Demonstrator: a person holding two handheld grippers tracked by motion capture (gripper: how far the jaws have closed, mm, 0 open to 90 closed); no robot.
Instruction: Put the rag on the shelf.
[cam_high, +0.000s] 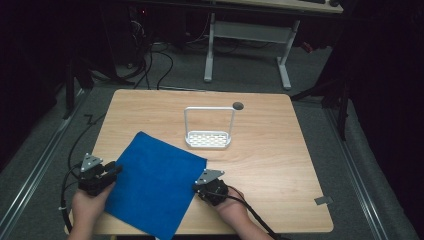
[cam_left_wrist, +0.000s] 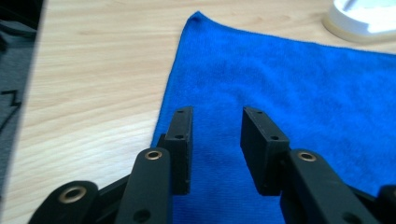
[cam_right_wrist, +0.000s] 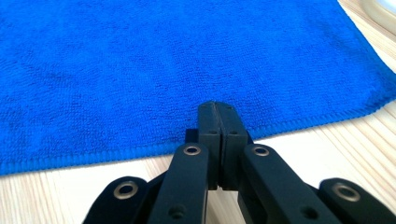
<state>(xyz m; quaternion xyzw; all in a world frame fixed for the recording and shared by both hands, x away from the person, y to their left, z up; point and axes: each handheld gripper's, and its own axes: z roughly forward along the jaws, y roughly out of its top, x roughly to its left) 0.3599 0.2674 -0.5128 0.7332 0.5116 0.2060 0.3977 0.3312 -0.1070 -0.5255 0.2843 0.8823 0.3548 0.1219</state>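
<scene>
Blue cloth (cam_high: 155, 185) lay flat on the tabletop (cam_high: 280, 165), turned diamond-wise so one corner pointed up toward the white rack (cam_high: 208, 128) and its near corner ran off the person's edge of the tabletop. The key relation — each claw sat at an opposite side edge of the cloth, facing inward across it. Left claw (cam_high: 116, 171) sat at the cloth's left hem with its jaws apart; in the left gripper view the left claw (cam_left_wrist: 215, 140) straddled the fabric just inside the hem, cloth between the jaws but neither pad pressing on it, far corner of the cloth straight ahead and the rack's base off to the upper right. Right claw (cam_high: 199, 184) sat at the right hem, just below the cloth's right-hand corner; in the right gripper view the right claw (cam_right_wrist: 217, 122) had its jaws together, tips meeting right at the stitched hem — whether a pinch of hem was caught between them couldn't be told, no fabric visibly lifted. Cloth stretched ahead of that claw, bare wood under and behind it. Neither hand was clearly nearer; both were at the cloth. Judged: a two-handed lift or fold was being set up, and it turned on the left claw closing on its hem.
</scene>
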